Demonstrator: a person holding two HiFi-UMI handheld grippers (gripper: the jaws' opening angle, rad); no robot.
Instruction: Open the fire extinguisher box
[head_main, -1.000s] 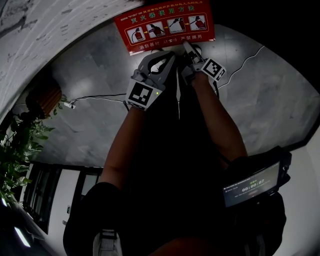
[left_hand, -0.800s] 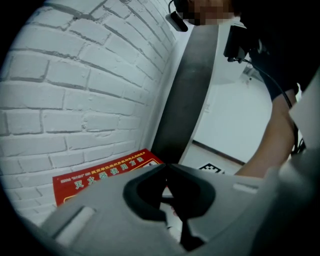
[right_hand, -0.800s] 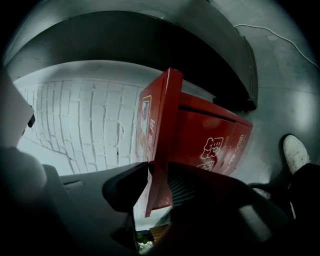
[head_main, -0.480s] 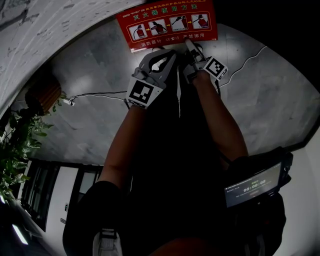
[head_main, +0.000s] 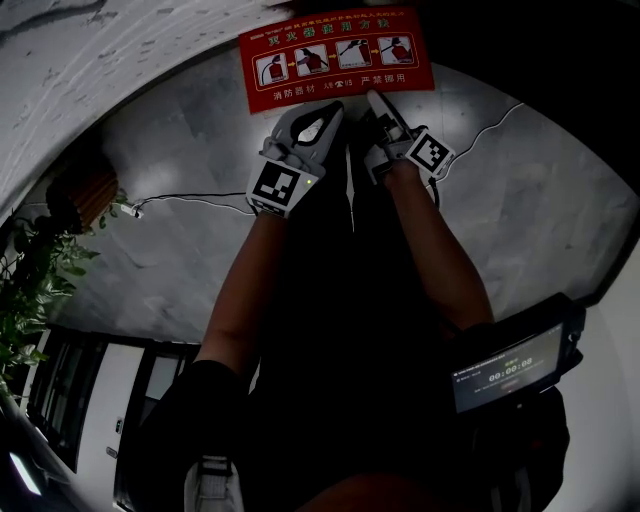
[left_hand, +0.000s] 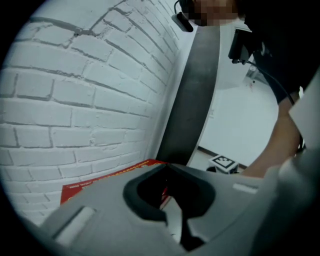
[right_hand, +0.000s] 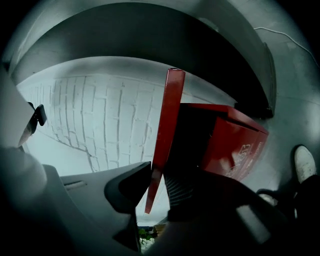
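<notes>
The red fire extinguisher box (head_main: 335, 58) with its white-pictured instruction label lies at the top of the head view, against a white brick wall. In the right gripper view its thin red lid (right_hand: 167, 120) stands edge-on, swung away from the box body (right_hand: 235, 145). My right gripper (right_hand: 157, 185) has the lid's edge between its jaws, which are closing; both pads touch it. In the head view this right gripper (head_main: 378, 100) sits at the box's near edge. My left gripper (head_main: 328, 112) hovers just beside it, shut and empty, with the box (left_hand: 100, 180) beyond its tips (left_hand: 167, 167).
A white brick wall (left_hand: 75, 90) backs the box. On the grey stone floor a thin cable (head_main: 190, 197) runs leftwards. At the left edge stands a potted plant (head_main: 35, 290). A timer screen (head_main: 510, 368) hangs at my right hip. A shoe (right_hand: 304, 162) shows beside the box.
Both grippers have edged farther toward the red box, and the right one's fingertips now reach its near edge.
</notes>
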